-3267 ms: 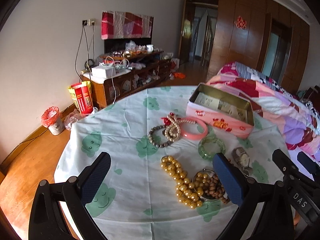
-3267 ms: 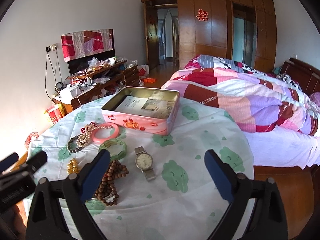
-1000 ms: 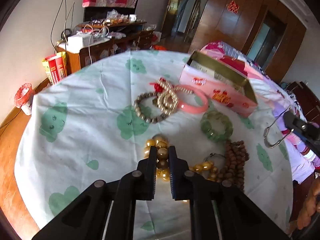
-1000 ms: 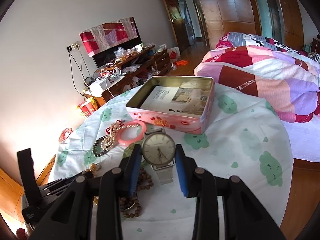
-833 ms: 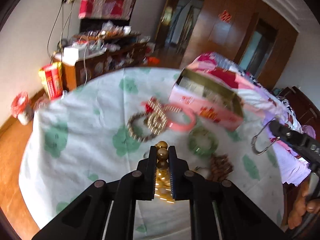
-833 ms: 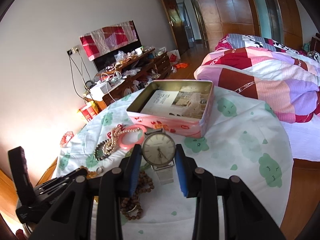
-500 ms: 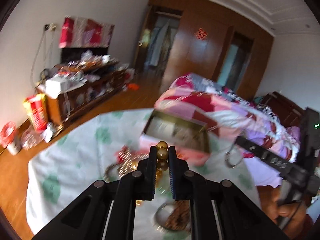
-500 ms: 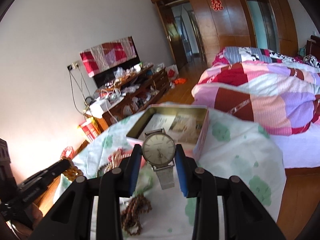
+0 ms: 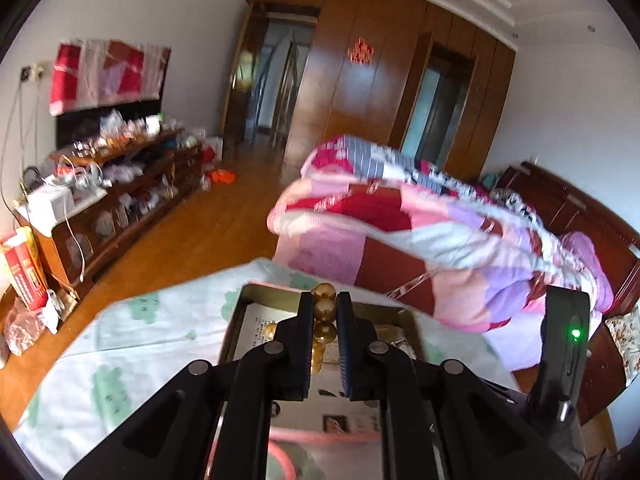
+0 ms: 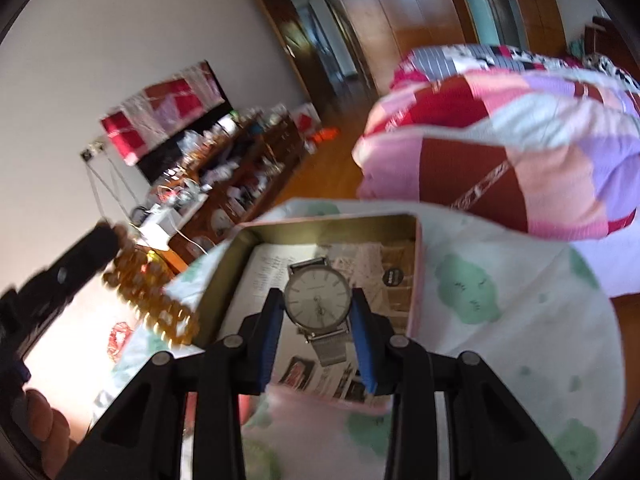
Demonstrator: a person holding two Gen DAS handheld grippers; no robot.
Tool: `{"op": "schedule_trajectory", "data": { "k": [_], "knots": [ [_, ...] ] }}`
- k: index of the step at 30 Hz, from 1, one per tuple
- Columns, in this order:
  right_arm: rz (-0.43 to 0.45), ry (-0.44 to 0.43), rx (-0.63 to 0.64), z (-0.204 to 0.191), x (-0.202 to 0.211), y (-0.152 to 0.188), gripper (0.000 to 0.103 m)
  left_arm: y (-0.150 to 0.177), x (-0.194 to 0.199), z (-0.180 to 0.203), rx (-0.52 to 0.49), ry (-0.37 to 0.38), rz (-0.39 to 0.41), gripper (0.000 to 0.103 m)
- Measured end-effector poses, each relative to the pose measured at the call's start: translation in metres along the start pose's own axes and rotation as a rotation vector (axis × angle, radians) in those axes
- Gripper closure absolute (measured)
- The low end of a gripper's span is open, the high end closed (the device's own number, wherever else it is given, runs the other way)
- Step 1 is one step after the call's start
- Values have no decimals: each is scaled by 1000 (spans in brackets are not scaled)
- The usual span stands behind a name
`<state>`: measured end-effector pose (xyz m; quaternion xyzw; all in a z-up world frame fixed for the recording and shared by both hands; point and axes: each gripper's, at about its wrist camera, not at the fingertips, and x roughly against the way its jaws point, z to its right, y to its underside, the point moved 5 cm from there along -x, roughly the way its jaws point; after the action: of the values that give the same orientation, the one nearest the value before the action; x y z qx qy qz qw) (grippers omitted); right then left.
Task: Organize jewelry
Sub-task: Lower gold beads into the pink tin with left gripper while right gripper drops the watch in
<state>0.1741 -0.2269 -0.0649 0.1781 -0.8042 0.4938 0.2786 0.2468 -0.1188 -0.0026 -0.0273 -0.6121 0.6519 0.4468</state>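
Note:
My left gripper (image 9: 324,312) is shut on a gold bead necklace (image 9: 325,310) and holds it above the open pink tin box (image 9: 236,320); the strand hangs down into the box. In the right wrist view the same necklace (image 10: 148,296) dangles from the left gripper at the box's left rim. My right gripper (image 10: 318,310) is shut on a silver wristwatch (image 10: 318,300) and holds it over the inside of the tin box (image 10: 416,264), which is lined with printed paper.
The box stands on a round table with a white cloth with green prints (image 10: 500,320). A bed with a patchwork quilt (image 10: 520,140) is close behind the table. A cluttered wooden cabinet (image 9: 112,184) stands at the left wall.
Both grippers closed on jewelry, lifted it off the table and moved forward over the tin box. The left now holds the gold necklace over the box, the right the watch.

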Motion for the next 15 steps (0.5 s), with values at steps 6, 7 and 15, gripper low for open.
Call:
{"op": "schedule_trajectory", "data": {
  "k": [6,7,15],
  "knots": [
    [-12,76,7,8,-36,-5,67,21,-54,-21,19,-42,-130,93],
    [-21,67,5,8,-40,-7,67,23,-56,-22,24,-49,-140,93],
    [-4,138,174,-1,-60,-20,66,34,-73,-33,-41,-208,-198,88]
  ]
}}
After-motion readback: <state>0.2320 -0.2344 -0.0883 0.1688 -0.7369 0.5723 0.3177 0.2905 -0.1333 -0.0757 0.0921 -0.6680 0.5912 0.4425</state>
